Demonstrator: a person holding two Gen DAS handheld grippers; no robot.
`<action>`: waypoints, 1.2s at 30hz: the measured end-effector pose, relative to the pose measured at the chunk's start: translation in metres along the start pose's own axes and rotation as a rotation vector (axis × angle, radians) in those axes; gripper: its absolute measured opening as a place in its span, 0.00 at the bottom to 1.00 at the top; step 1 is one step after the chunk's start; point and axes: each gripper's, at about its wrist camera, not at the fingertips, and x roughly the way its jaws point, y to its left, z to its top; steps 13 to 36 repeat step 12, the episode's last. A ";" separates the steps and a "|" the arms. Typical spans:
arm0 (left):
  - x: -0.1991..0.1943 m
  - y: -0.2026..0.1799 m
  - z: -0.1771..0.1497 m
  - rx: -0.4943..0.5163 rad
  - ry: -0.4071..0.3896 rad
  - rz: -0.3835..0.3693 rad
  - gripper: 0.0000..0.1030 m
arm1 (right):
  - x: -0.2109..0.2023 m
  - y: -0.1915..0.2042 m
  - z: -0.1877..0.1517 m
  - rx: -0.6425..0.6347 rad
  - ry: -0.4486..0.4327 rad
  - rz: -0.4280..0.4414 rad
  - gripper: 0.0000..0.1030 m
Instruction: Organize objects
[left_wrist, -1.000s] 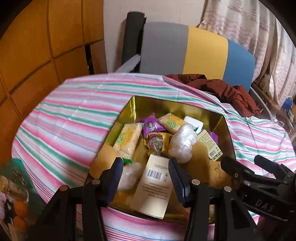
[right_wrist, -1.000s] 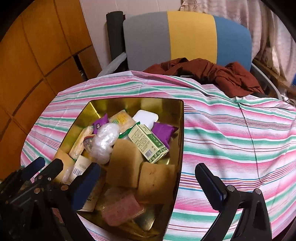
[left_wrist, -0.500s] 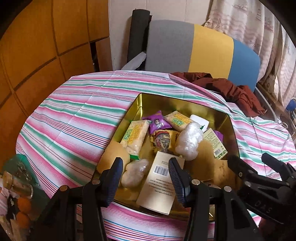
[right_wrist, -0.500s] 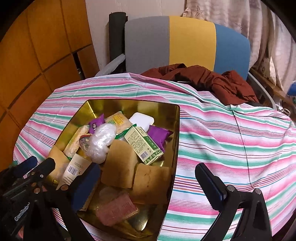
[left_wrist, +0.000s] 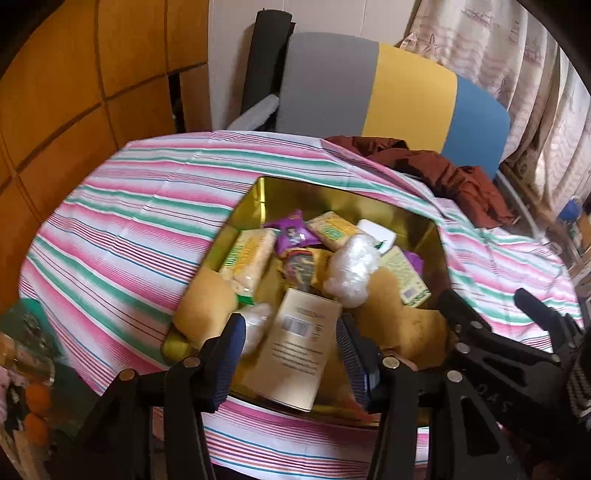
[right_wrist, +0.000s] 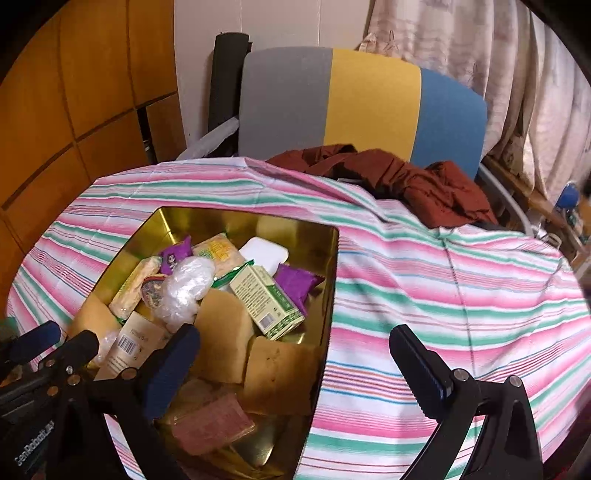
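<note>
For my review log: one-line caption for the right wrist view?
Open right gripper hovers over gold tin crowded with snack packets and sponges on striped tablecloth.

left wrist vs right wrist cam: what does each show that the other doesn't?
Only the left wrist view: the green packet with orange items at the table's left edge, and the right gripper seen from the side.

Only the right wrist view: the pink block at the near end of the tin, the purple pouch in full, and the bare stretch of striped tablecloth right of the tin.

Both: the gold tin, the beige barcode box, the green carton, the clear plastic wad, the chair, the brown cloth. Both grippers are open and empty.
</note>
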 end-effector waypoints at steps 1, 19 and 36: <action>-0.001 0.000 0.000 -0.003 -0.003 -0.003 0.50 | -0.001 0.000 0.001 -0.004 -0.007 -0.006 1.00; -0.007 -0.004 0.000 0.024 -0.059 0.058 0.50 | -0.002 0.007 -0.001 -0.051 -0.017 -0.030 1.00; -0.007 -0.004 0.000 0.024 -0.059 0.058 0.50 | -0.002 0.007 -0.001 -0.051 -0.017 -0.030 1.00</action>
